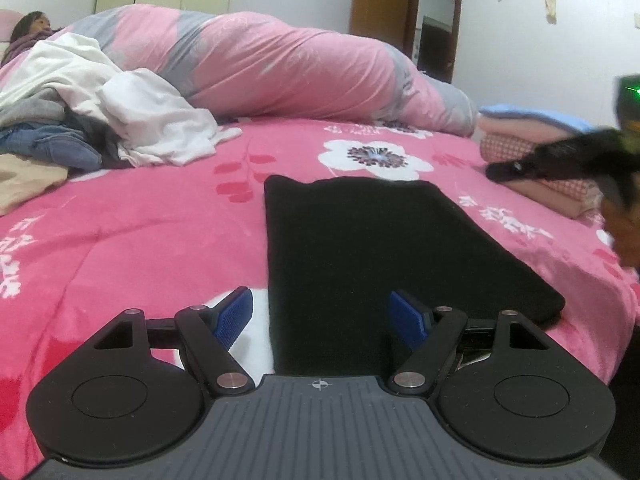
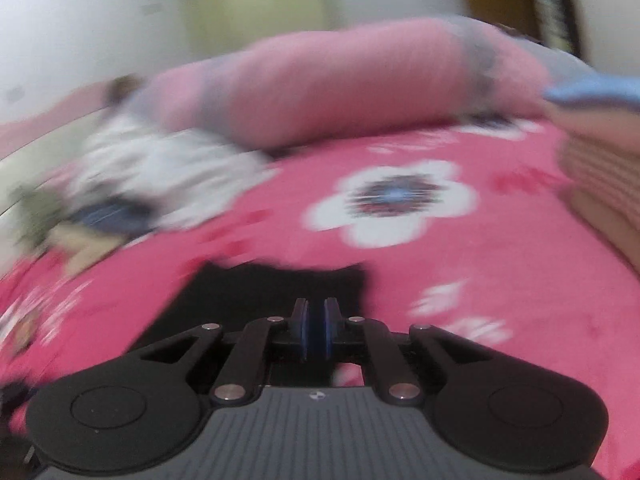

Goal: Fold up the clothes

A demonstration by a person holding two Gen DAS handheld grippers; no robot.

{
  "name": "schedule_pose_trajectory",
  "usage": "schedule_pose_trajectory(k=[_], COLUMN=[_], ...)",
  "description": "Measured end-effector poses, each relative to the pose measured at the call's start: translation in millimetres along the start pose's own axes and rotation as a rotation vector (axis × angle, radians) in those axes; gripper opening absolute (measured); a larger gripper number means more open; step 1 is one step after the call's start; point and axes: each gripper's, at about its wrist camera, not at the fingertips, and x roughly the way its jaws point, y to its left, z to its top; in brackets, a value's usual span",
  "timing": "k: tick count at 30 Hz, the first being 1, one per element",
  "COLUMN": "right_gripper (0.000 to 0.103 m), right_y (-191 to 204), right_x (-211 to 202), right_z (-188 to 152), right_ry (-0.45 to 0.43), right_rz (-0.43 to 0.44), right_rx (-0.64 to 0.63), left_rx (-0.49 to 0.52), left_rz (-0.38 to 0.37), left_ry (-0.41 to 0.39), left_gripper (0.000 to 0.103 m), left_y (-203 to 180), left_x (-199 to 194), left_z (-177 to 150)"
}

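A black garment [image 1: 380, 248] lies folded into a long flat strip on the pink flowered bedspread [image 1: 152, 232]. My left gripper [image 1: 322, 312] is open and empty, its blue pads astride the garment's near left edge. In the blurred right wrist view my right gripper [image 2: 315, 316] is shut with nothing visible between its pads, just above the garment's far end [image 2: 280, 284]. The right gripper also shows in the left wrist view [image 1: 496, 170] at the right, above the bed.
A heap of unfolded white, grey and blue clothes [image 1: 100, 112] lies at the left. A rolled pink-and-grey quilt [image 1: 288, 68] spans the back. A stack of folded clothes [image 1: 532, 152] sits at the right. A person [image 1: 32, 28] lies at the far left.
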Motion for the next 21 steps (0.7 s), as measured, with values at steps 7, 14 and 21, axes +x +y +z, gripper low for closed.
schedule_pose_trajectory(k=[7,14,21], right_gripper=[0.012,0.012,0.014], right_y=[27.6,30.0,35.1], right_x=[-24.9,-36.9,-38.8], right_z=[-82.6,-112.2,-131.1], right_ry=[0.087,-0.016,-0.099], right_rz=[0.019,-0.032,-0.062], right_rx=[-0.002,0.068,0.014], left_rx=[-0.011,-0.020,-0.021], left_rz=[0.038,0.067,0.085], left_ry=[0.109,0.124,0.130], left_gripper=[0.076,0.076,0.076], left_y=[-12.2,-14.9,-18.3], left_x=[5.2,2.7,3.8], left_z=[-13.1,-13.2,-13.2])
